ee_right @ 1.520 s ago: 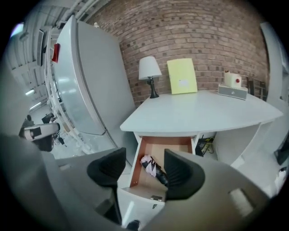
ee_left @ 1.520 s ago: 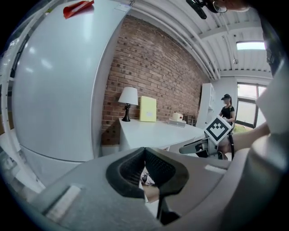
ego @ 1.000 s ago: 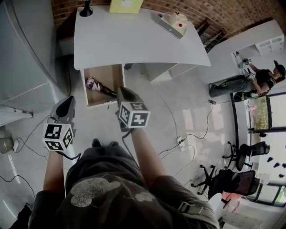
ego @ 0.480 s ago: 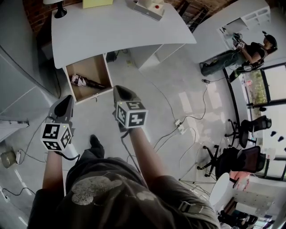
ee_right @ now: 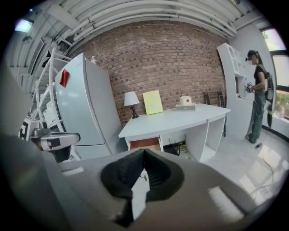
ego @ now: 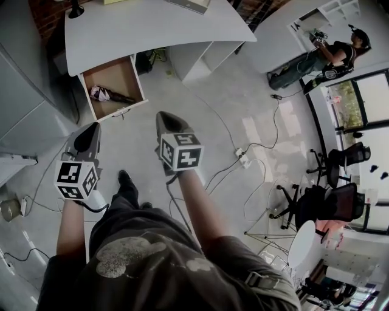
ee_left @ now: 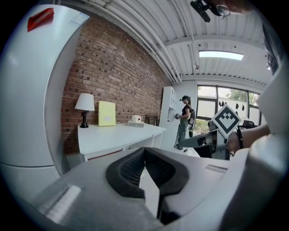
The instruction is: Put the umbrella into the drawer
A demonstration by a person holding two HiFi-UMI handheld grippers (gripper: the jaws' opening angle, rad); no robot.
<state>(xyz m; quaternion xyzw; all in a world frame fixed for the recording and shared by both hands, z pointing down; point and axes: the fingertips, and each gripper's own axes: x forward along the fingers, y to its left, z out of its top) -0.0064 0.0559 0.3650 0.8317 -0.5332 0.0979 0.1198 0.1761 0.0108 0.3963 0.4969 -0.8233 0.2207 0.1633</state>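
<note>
The folded umbrella (ego: 106, 95), dark with a patterned end, lies inside the open wooden drawer (ego: 141, 82) under the white desk (ego: 152, 30). Both grippers hover over the floor, well short of the drawer. My left gripper (ego: 92, 130) is shut with nothing between its pads, its tips meeting in the left gripper view (ee_left: 144, 151). My right gripper (ego: 163, 118) is also shut and empty (ee_right: 143, 153). In the right gripper view the drawer (ee_right: 145, 144) shows beyond the jaws; its inside is hidden there.
A grey refrigerator (ee_right: 86, 108) stands left of the desk. A lamp (ego: 75, 9) and a yellow card (ee_right: 152, 102) sit on the desk. Cables and a power strip (ego: 243, 158) lie on the floor at right. A person (ego: 322, 51) and office chairs (ego: 340, 200) are farther right.
Both grippers have drawn back from the drawer together; the desk and drawer now sit farther off. The umbrella stays in the open drawer.
</note>
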